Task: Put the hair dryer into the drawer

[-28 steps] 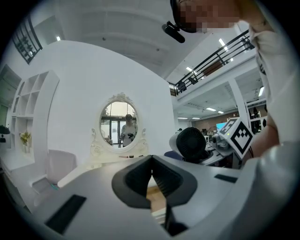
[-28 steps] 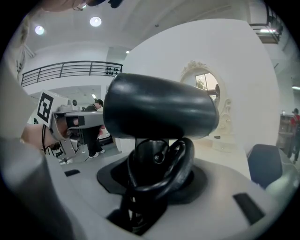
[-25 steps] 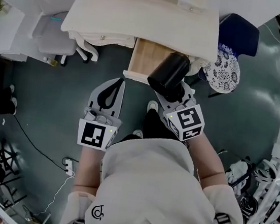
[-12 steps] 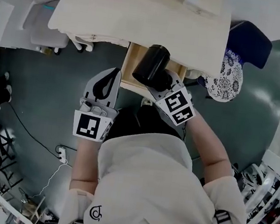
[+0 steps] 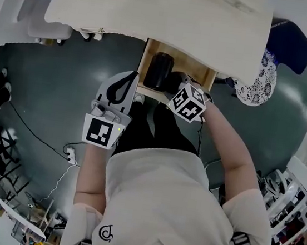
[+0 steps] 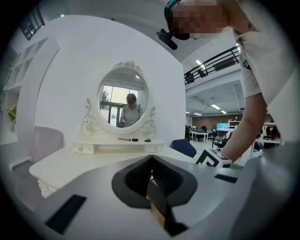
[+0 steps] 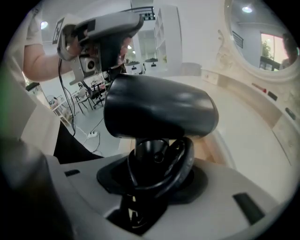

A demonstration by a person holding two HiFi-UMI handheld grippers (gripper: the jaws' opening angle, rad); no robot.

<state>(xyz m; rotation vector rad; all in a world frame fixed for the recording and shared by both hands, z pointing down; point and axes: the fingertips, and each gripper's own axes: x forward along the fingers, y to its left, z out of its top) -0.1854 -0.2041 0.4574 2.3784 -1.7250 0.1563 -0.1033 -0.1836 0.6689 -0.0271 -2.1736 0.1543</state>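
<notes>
The black hair dryer (image 5: 159, 70) hangs barrel-first inside the open wooden drawer (image 5: 202, 75) under the white dressing table (image 5: 157, 7). My right gripper (image 5: 175, 87) points steeply down and is shut on the dryer's handle. In the right gripper view the hair dryer (image 7: 159, 112) fills the middle, with its coiled cord bunched at the right gripper (image 7: 157, 161). My left gripper (image 5: 128, 81) sits just left of the drawer's front, jaws together with nothing in them. The left gripper (image 6: 152, 180) faces the table at about tabletop height.
An oval mirror (image 6: 124, 101) stands at the back of the table with small items on its shelf. A blue chair (image 5: 289, 47) and a patterned stool (image 5: 256, 85) are right of the drawer. A white seat (image 5: 40, 26) is on the left, and a power strip (image 5: 68, 167) lies on the floor.
The right gripper has tipped downward and lowered the hair dryer from above the drawer's front down into the drawer. The left gripper has moved forward and down toward the drawer's left side.
</notes>
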